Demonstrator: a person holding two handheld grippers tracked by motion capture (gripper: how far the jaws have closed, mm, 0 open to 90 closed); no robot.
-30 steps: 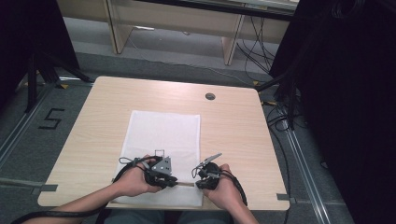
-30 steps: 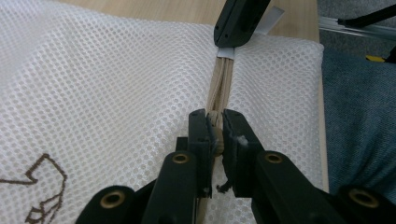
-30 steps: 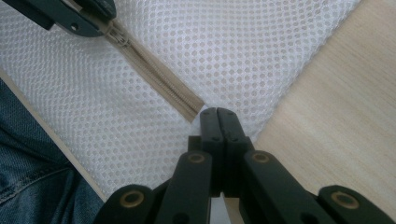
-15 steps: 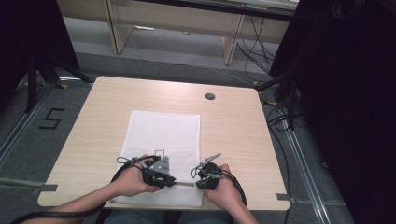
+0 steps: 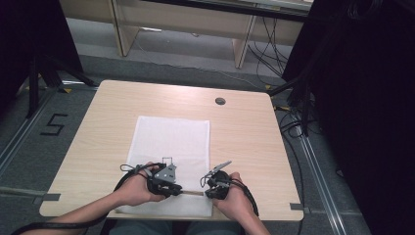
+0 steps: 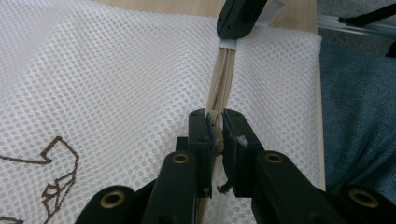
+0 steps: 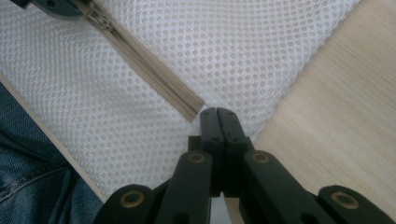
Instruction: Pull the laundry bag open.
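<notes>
While the white mesh bag [image 5: 171, 142] lies flat on the table [image 5: 98, 127] at its near edge, the left gripper [image 6: 215, 128] is clenched on the pull of the beige zipper [image 6: 223, 77] that runs along the bag's near hem. Further right, the right gripper [image 7: 217, 116] is closed on the mesh just past the zipper's end [image 7: 191, 107], pinning the corner of the bag. The step in hand looks like working the zipper; whether opening or closing I cannot tell. Next calls for a straight slide along the teeth while the right keeps the fabric taut.
</notes>
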